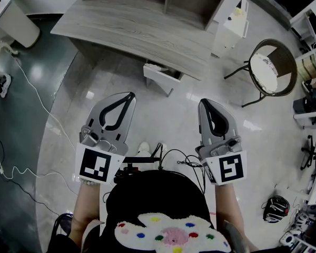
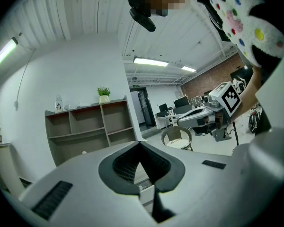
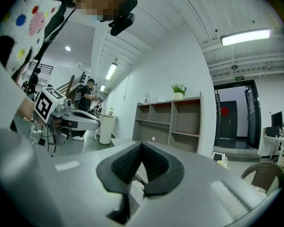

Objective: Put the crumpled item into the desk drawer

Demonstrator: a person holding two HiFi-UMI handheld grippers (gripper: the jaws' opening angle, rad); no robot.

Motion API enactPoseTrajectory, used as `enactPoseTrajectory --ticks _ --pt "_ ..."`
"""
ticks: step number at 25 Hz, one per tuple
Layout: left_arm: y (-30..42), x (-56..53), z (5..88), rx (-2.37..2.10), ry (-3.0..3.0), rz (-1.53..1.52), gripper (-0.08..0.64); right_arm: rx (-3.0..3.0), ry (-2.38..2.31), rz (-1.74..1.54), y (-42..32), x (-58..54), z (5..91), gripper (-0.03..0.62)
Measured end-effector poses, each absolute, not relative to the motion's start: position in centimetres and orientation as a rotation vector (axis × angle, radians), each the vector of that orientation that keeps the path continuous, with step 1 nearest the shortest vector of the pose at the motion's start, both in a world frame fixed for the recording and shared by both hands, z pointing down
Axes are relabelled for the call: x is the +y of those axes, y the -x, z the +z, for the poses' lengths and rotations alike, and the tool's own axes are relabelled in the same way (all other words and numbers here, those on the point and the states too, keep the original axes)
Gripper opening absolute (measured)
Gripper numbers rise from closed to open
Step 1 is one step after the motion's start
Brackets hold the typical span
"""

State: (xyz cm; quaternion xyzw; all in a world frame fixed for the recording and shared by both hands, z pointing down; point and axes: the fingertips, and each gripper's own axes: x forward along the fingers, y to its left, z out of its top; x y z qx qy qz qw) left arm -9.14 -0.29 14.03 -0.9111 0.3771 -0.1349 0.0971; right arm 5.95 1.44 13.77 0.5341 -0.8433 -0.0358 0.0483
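Observation:
The grey wooden desk stands ahead of me, and its white drawer hangs open under the front edge. Through the closed jaws I also glimpse the drawer in the left gripper view and the drawer in the right gripper view. A small white lump sits far back by the shelf; I cannot tell whether it is the crumpled item. My left gripper and right gripper hover side by side over the floor, short of the desk, both shut and empty.
A shelf unit stands behind the desk. A round wicker chair is at the right, with a small white cabinet near it. A white bin and floor cables lie at the left. Another person stands far off.

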Motion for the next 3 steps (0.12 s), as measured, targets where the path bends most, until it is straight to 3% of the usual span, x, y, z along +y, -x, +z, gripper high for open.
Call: enactPoseTrajectory --ticks 3 --pt "9.18 -0.29 14.03 1.117 2.698 -0.403 0.008 -2.571 -1.628 -0.109 -5.87 1.43 13.67 0.009"
